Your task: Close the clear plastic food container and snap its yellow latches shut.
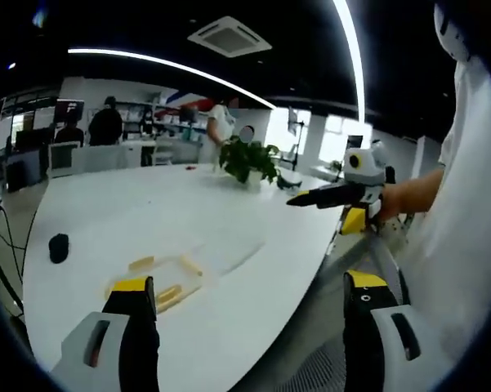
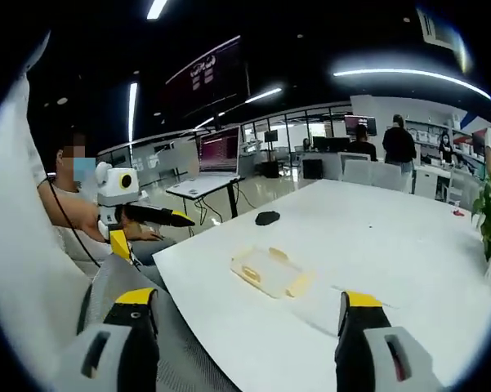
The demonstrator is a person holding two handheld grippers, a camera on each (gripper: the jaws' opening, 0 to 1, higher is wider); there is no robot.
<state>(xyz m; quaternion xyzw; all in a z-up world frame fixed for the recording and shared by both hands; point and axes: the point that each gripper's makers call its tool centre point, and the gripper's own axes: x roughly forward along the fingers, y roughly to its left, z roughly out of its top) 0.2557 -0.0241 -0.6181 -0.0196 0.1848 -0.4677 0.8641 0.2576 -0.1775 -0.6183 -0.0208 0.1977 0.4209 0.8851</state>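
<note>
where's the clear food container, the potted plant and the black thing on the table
clear food container [image 2: 265, 272], right gripper view, middle of its body
potted plant [image 1: 249, 159], left gripper view, its leaves
black thing [image 2: 267, 217], right gripper view, its top

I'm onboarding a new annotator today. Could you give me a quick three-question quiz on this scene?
1. True or false: the clear food container lies on the white table, touched by neither tool.
2. What colour are the container's latches?
A. yellow
B. green
C. red
3. Fill in: the dark object on the table beyond the container in the right gripper view is a black ____.

Key:
1. True. The left tool and right tool both stand open, short of the container.
2. A
3. computer mouse, as far as its shape tells.
</note>
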